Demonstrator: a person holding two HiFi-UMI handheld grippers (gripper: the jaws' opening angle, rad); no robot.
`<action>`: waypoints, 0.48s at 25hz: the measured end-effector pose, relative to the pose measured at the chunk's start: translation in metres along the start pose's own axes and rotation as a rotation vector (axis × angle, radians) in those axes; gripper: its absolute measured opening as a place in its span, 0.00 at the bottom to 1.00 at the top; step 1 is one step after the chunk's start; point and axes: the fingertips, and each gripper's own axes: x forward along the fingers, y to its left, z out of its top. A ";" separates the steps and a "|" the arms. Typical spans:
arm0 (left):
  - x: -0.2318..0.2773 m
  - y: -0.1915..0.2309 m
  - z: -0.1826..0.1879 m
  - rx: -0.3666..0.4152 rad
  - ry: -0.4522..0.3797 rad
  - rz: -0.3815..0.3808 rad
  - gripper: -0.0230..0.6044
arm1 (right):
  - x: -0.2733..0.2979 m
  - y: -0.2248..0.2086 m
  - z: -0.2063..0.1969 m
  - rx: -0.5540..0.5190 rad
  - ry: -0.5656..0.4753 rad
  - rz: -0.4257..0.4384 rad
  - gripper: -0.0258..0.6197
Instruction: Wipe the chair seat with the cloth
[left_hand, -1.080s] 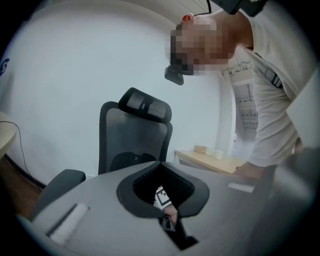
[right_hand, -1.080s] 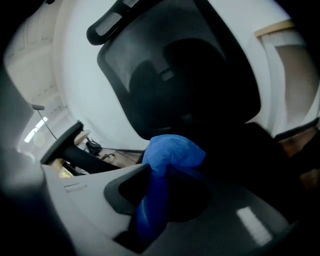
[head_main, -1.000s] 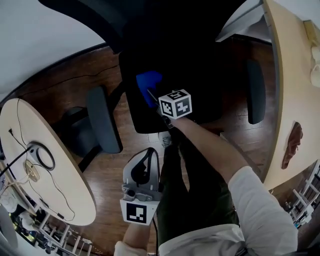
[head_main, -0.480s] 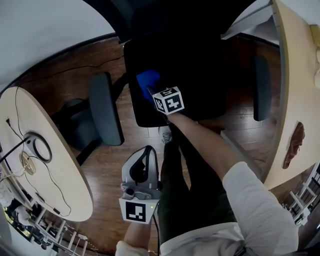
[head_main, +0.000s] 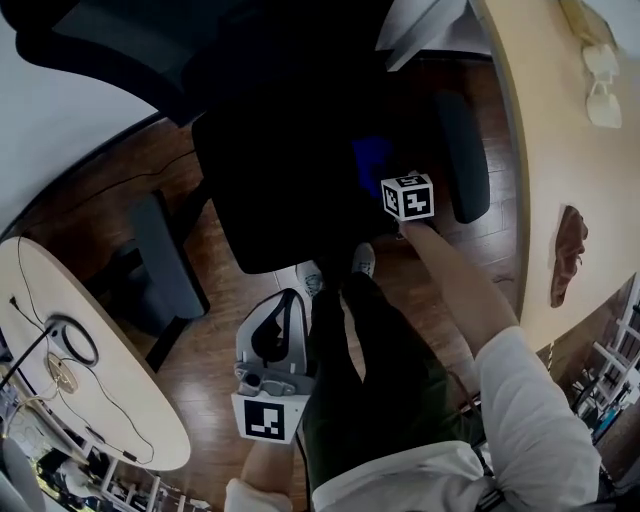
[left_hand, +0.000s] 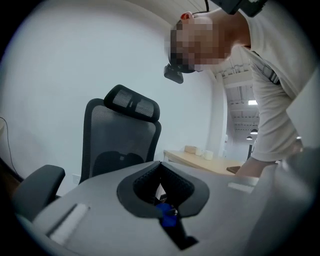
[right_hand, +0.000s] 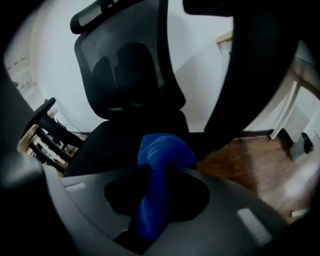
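Fingers (right_hand: 220, 200) of my right gripper (right_hand: 157, 175) pinch the soft, limp cloth (right_hand: 162, 150) by a bunched end, good for dragging over the chair seat (head_main: 270, 180); left gripper (left_hand: 160, 167) closed, empty.

In my head view the chair seat (head_main: 270, 200) fills the upper middle of the frame, with its backrest (head_main: 110, 45) at the upper left. One armrest (head_main: 165, 255) lies left of the seat and a second armrest (head_main: 462, 150) lies right of it. The cloth (head_main: 372, 160) sits over the seat's right part, near the second armrest, between the jaws of the right gripper (head_main: 388, 180) just below it. The left gripper (head_main: 275, 330) is at lower centre, apart from the seat, over the floor (head_main: 210, 360). A desk (head_main: 545, 150) runs down the right edge, and a table (head_main: 100, 380) sits at the lower left.
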 end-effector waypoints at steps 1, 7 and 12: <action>0.003 -0.004 -0.003 -0.002 0.003 -0.008 0.04 | -0.005 -0.013 -0.001 0.009 -0.004 -0.019 0.18; 0.008 -0.020 -0.007 0.005 0.003 -0.036 0.04 | -0.022 -0.002 0.014 0.016 -0.082 0.037 0.18; -0.008 -0.007 0.004 0.013 -0.005 0.002 0.04 | -0.024 0.154 0.017 0.047 -0.141 0.262 0.18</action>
